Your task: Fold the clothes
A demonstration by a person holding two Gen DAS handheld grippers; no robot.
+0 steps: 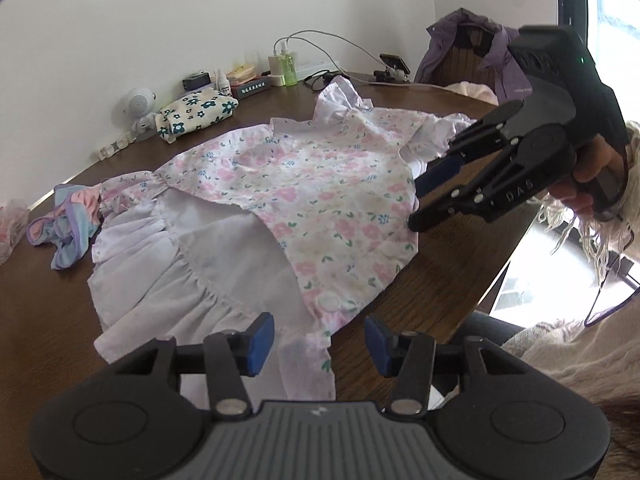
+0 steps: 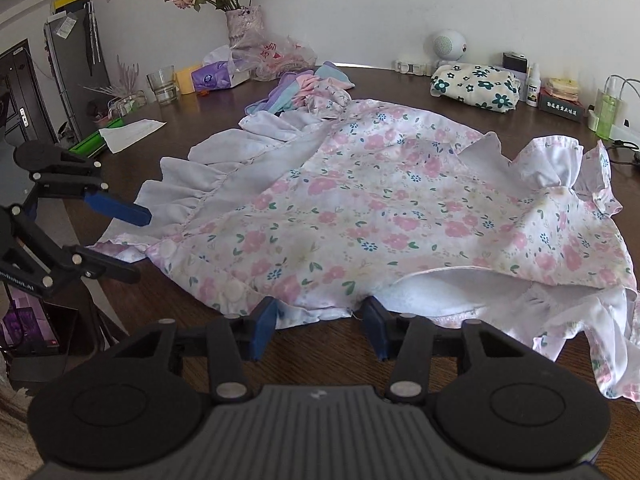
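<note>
Both the left gripper [image 1: 320, 338] and right gripper [image 2: 320, 326] gape empty, so pinching one thin layer of the dress [image 2: 380, 208] could drag it off the counter [image 2: 320, 344].

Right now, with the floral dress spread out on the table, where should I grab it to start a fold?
Probably take the floral dress by its near hem edge, which lies flat between the open fingers of the right hand-held gripper. Come in low from the near table side. The left hand-held gripper, also open, could pinch the ruffled skirt edge likewise.
</note>
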